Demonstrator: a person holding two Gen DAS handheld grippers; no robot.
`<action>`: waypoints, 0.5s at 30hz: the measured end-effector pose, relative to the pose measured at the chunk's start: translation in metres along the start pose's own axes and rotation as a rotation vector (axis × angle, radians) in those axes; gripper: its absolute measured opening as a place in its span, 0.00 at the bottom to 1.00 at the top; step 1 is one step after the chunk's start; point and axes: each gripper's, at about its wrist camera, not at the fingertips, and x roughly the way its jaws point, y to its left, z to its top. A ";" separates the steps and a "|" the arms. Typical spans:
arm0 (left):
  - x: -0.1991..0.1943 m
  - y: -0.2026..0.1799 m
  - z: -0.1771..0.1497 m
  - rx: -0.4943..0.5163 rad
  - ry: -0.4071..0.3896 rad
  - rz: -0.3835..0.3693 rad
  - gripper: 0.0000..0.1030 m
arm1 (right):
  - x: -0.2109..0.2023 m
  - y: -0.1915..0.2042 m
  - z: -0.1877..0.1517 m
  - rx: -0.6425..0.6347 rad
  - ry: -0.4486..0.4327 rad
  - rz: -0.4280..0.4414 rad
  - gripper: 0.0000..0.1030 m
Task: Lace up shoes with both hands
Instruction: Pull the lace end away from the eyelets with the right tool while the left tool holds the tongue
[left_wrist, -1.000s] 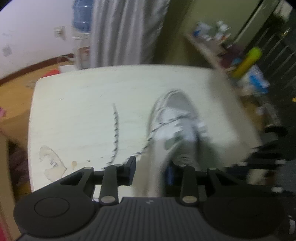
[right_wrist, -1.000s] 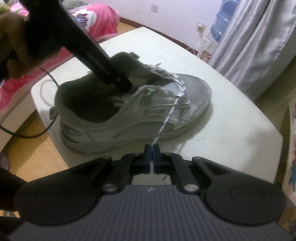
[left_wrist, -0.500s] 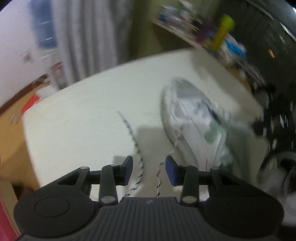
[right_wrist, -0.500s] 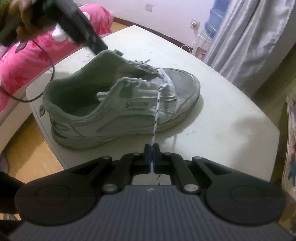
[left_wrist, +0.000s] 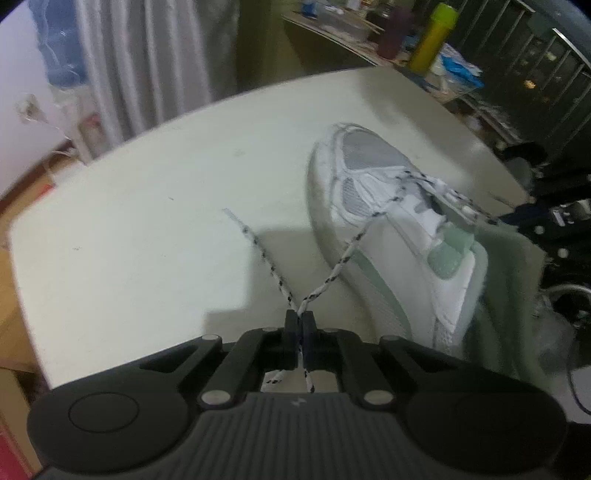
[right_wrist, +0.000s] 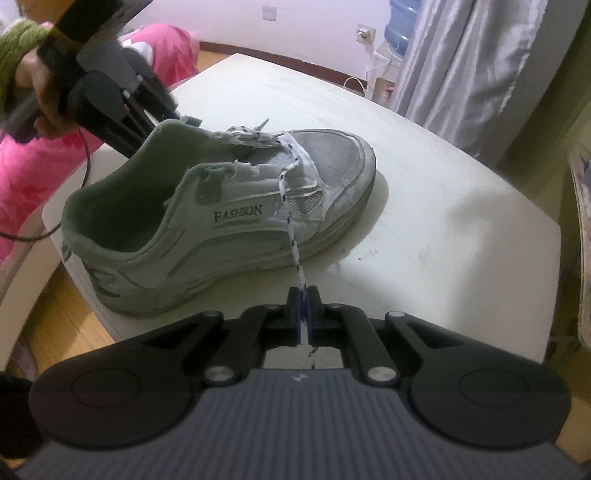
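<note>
A white and grey sneaker (left_wrist: 402, 236) (right_wrist: 221, 221) lies on a white table (left_wrist: 147, 221), its toe pointing away from me. A white shoelace flecked with black (left_wrist: 343, 258) runs from the left eyelets down to my left gripper (left_wrist: 299, 321). That gripper's jaws are closing tight on the lace, pads pressing it. A second strand leads up-left from the jaws to the free tip (left_wrist: 227, 210). My right gripper (right_wrist: 303, 295) is shut on the other lace end (right_wrist: 291, 229), which rises taut to the right eyelets. In the right wrist view the left gripper (right_wrist: 181, 118) sits behind the heel collar, held by a hand.
A grey curtain (right_wrist: 461, 66) and a blue water bottle (right_wrist: 402, 22) stand beyond the table. Pink bedding (right_wrist: 22, 177) lies past the table's left edge, with a black cable (right_wrist: 55, 225). A cluttered shelf with a yellow bottle (left_wrist: 430, 35) is at the far right.
My left gripper came down beside the shoe with open jaws, took the lace between them and shut on it. The right gripper stayed shut on its lace end and shifted slightly.
</note>
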 end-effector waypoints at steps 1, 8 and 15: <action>-0.001 -0.003 0.000 0.011 0.000 0.028 0.02 | -0.001 -0.001 0.000 0.012 0.001 0.004 0.03; -0.032 -0.013 -0.019 -0.065 0.037 0.113 0.02 | 0.000 -0.001 -0.009 0.040 0.021 0.021 0.02; -0.053 -0.029 -0.034 -0.069 0.045 0.113 0.10 | 0.003 0.003 -0.010 0.076 0.015 0.042 0.03</action>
